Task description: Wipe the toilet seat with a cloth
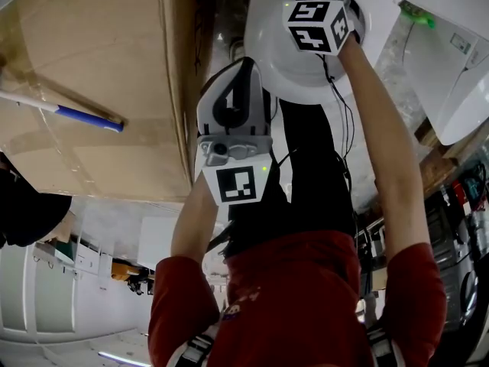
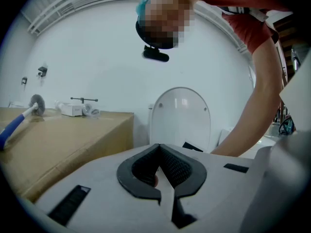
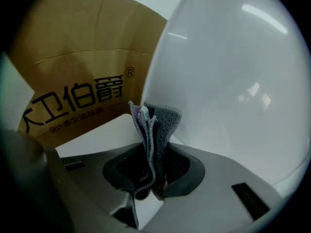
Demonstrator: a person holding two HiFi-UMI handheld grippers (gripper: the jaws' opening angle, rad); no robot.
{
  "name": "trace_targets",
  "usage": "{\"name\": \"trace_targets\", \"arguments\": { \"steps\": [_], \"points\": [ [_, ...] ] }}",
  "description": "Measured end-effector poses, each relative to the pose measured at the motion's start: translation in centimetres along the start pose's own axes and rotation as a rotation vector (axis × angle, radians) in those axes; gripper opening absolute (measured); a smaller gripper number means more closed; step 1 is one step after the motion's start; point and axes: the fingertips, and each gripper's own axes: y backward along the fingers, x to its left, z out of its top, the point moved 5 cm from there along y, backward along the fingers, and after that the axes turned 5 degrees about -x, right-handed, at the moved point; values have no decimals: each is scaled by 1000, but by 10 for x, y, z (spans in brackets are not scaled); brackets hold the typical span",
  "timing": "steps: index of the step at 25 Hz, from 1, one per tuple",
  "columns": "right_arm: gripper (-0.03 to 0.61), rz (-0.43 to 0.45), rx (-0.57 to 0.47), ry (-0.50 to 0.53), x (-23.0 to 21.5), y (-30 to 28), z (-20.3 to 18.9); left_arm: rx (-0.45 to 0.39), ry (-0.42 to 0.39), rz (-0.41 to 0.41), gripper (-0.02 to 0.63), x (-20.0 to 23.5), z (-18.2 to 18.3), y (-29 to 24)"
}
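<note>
The right gripper (image 3: 154, 176) pinches the grey cloth (image 3: 158, 123), its long axis running straight out past the fingers (image 3: 186, 170) toward the raised toilet lid (image 3: 233, 81) (contact unclear); the left gripper (image 2: 160, 169) is closed, empty.

wall (image 2: 97, 47): white | cardboard box (image 2: 63, 144): large, tan | brush (image 2: 22, 116): blue-handled, lying on box

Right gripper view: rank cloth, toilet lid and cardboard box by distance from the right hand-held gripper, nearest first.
1. Centre: cloth, clamped in the right hand-held gripper.
2. Right: toilet lid, just beyond the cloth.
3. Left: cardboard box, behind the lid and partly hidden by its edge.
</note>
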Motion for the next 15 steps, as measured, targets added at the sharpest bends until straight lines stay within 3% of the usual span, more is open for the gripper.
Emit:
{"name": "trace_targets", "arguments": {
  "steps": [4, 8, 12, 15],
  "points": [
    [77, 105, -36, 86, 25, -4, 20, -30, 10, -3, 14, 7, 5, 9],
    [77, 248, -84, 297, 66, 7, 23, -61, -7, 1, 14, 9, 15, 22],
    [75, 342, -120, 337, 100, 26, 12, -61, -20, 14, 14, 7, 16, 40],
    [75, 420, -146, 432, 124, 45, -1, -60, -15, 59, 14, 4, 14, 55]
  ]
}}
